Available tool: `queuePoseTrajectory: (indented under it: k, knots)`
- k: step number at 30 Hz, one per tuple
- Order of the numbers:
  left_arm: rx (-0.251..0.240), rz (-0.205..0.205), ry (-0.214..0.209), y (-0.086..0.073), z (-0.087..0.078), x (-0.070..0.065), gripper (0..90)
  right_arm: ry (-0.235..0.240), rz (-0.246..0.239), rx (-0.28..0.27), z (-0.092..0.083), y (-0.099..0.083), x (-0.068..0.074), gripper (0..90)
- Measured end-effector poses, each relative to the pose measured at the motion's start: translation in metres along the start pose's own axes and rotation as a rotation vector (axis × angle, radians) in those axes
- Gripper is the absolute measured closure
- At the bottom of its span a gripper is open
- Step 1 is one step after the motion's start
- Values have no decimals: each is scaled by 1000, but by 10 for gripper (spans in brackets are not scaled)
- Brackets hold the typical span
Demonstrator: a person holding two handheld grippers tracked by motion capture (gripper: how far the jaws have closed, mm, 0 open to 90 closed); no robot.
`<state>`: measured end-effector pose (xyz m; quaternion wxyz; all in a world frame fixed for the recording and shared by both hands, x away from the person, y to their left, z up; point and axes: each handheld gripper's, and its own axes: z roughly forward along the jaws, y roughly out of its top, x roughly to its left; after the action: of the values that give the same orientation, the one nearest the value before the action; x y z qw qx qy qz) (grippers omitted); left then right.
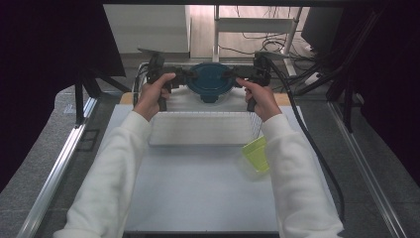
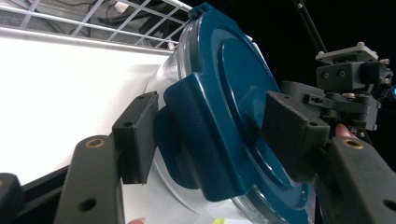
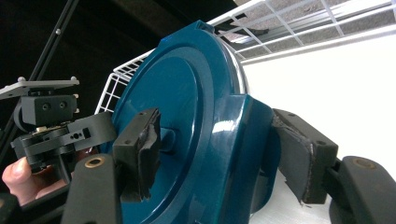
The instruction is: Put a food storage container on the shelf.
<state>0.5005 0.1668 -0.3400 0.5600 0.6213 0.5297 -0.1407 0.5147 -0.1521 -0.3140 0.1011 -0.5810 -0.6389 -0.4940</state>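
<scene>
A round clear container with a dark teal lid (image 1: 209, 79) sits between my two grippers at the far end of the white table, over the back of a white wire rack (image 1: 198, 129). My left gripper (image 1: 187, 77) takes it from the left; in the left gripper view the gripper (image 2: 212, 135) has one pad on the lid top and one behind the lid's side latch (image 2: 187, 140). My right gripper (image 1: 229, 74) takes the opposite side. In the right gripper view the gripper (image 3: 222, 154) clamps the other latch (image 3: 247, 140) the same way. The container's bottom is hidden.
A yellow-green plastic cup (image 1: 256, 154) lies on its side on the table (image 1: 198, 198), beside the right forearm. The rack's wire wall (image 2: 93, 14) rises just behind the container. Black stands and cables crowd the floor beyond the table.
</scene>
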Motion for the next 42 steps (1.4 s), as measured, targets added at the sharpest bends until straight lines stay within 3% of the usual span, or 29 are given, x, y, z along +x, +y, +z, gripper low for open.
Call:
queuePoseTrajectory:
  k: [3, 5, 10, 14, 16, 18, 20, 22, 28, 32, 37, 40, 42]
  knots:
    - [-4, 9, -3, 0, 0, 1, 378, 0, -18, -6, 0, -1, 0, 337]
    - [-11, 38, 12, -1, 1, -1, 364, -12, -39, -18, 0, -2, 2, 318]
    - [-43, 120, 92, -5, -2, -12, 203, -94, -172, -69, -6, -10, 19, 168]
    - [-95, 200, 156, -15, -12, -28, 185, -139, -272, -83, -13, -21, 29, 138]
    - [-88, 255, 187, -20, -16, -36, 183, -164, -332, -106, -16, -28, 32, 136]
    - [-74, 297, 193, -26, -19, -42, 178, -178, -397, -122, -21, -36, 34, 136]
    - [-58, 321, 174, -35, -22, -47, 175, -174, -441, -130, -25, -44, 34, 140]
    - [-40, 353, 182, -46, -25, -49, 167, -159, -460, -128, -30, -50, 33, 146]
    - [-40, 385, 152, -82, -38, -49, 173, -100, -492, -131, -55, -73, 24, 161]
    - [-26, 414, 161, -109, -45, -45, 182, -89, -544, -134, -72, -94, 15, 187]
    - [-18, 409, 146, -141, -54, -38, 195, -83, -574, -124, -88, -125, -2, 221]
    - [-13, 427, 185, -159, -57, -35, 202, -72, -579, -123, -96, -141, -13, 241]
    - [-2, 422, 184, -174, -58, -32, 205, -68, -579, -123, -101, -155, -21, 260]
